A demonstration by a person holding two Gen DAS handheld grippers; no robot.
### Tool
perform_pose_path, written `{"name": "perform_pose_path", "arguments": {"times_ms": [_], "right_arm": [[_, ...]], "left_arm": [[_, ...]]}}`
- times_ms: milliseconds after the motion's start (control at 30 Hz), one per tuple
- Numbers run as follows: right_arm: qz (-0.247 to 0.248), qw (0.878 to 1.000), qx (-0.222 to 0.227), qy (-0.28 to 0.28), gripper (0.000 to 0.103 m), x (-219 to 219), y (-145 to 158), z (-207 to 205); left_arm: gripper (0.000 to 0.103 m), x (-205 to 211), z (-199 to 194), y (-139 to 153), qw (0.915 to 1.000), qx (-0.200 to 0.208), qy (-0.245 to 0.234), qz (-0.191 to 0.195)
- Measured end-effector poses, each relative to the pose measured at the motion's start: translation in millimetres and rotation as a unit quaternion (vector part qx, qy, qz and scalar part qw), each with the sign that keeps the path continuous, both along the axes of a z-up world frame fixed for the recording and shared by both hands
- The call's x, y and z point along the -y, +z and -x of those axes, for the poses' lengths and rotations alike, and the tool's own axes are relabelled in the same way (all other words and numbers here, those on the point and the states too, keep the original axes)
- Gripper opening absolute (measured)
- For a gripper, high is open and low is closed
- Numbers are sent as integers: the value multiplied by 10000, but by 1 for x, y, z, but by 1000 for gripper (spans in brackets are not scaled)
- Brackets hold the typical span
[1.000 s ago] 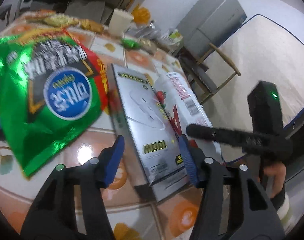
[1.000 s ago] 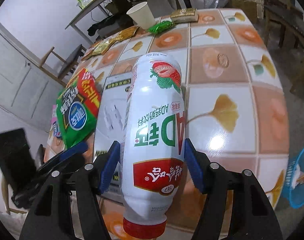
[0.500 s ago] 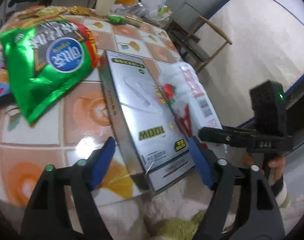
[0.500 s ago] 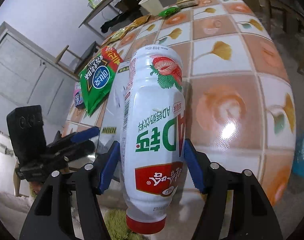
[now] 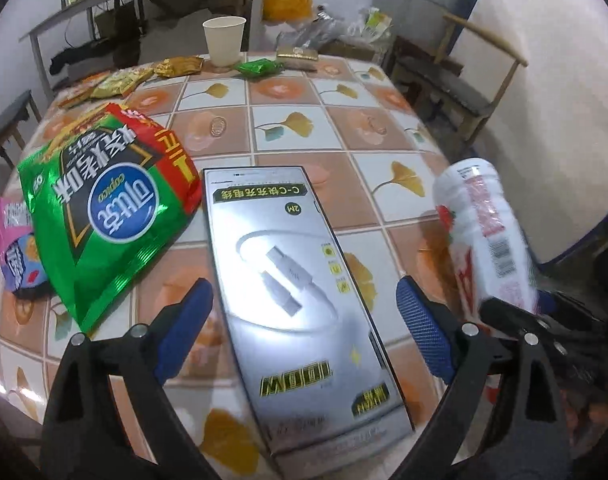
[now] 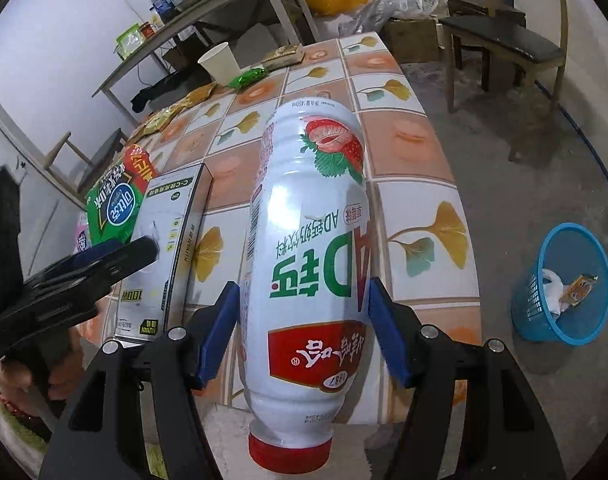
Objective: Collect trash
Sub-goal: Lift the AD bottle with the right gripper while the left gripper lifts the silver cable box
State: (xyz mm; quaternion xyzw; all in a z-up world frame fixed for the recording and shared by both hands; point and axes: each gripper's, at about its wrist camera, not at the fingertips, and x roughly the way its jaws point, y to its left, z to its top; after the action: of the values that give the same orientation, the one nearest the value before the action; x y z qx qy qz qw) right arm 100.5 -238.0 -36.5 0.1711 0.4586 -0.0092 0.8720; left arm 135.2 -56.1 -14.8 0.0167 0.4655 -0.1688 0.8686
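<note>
My right gripper is shut on a white strawberry-drink bottle, held red cap toward the camera, above the table's near edge. The same bottle shows at the right of the left wrist view. A silver cable box lies flat on the tiled table. My left gripper hovers over the box's near half, its jaws opening wide. The box lies between the blue pads, but they do not touch it. In the right wrist view the left gripper sits beside the box.
A green chip bag and a pink packet lie left of the box. At the table's far end stand a paper cup and small wrappers. A blue basket with some trash stands on the floor at right. A chair is beyond the table.
The left gripper's jaws have spread much wider and it has swung to centre over the silver box. The right gripper has carried the bottle rightward, bringing the blue basket fully into view.
</note>
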Motion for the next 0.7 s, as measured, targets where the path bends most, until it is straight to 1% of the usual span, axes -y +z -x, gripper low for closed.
{"name": "perform_pose_path", "arguments": {"times_ms": [100, 133, 233, 300, 367, 467, 600, 667, 700], "right_arm": [[25, 10000, 25, 1, 63, 0, -2, 0], [7, 10000, 41, 0, 63, 1, -1, 2], [-52, 10000, 60, 17, 63, 5, -1, 5], [-89, 9999, 69, 36, 63, 6, -2, 4], [-126, 9999, 75, 47, 63, 7, -3, 4], [-189, 9998, 99, 64, 63, 9, -4, 5], [-303, 9994, 137, 54, 64, 11, -5, 8], [-432, 9990, 85, 60, 64, 13, -8, 6], [-476, 9988, 30, 66, 68, 13, -11, 5]], "left_arm": [[90, 9, -4, -11, 9992, -6, 80, -381], [90, 12, -6, -14, 9990, -22, 63, -452], [91, 11, -14, -26, 9984, -311, 26, -476], [94, 9, -16, -33, 9974, -458, 76, -547], [96, 9, -13, -36, 9962, -290, 50, -821], [96, 7, -11, -37, 9966, -251, 17, -783], [96, 7, -13, -37, 9960, -350, -30, -817], [96, 6, -12, -37, 9960, -355, 15, -818], [96, 6, -12, -37, 9961, -349, 32, -815]]}}
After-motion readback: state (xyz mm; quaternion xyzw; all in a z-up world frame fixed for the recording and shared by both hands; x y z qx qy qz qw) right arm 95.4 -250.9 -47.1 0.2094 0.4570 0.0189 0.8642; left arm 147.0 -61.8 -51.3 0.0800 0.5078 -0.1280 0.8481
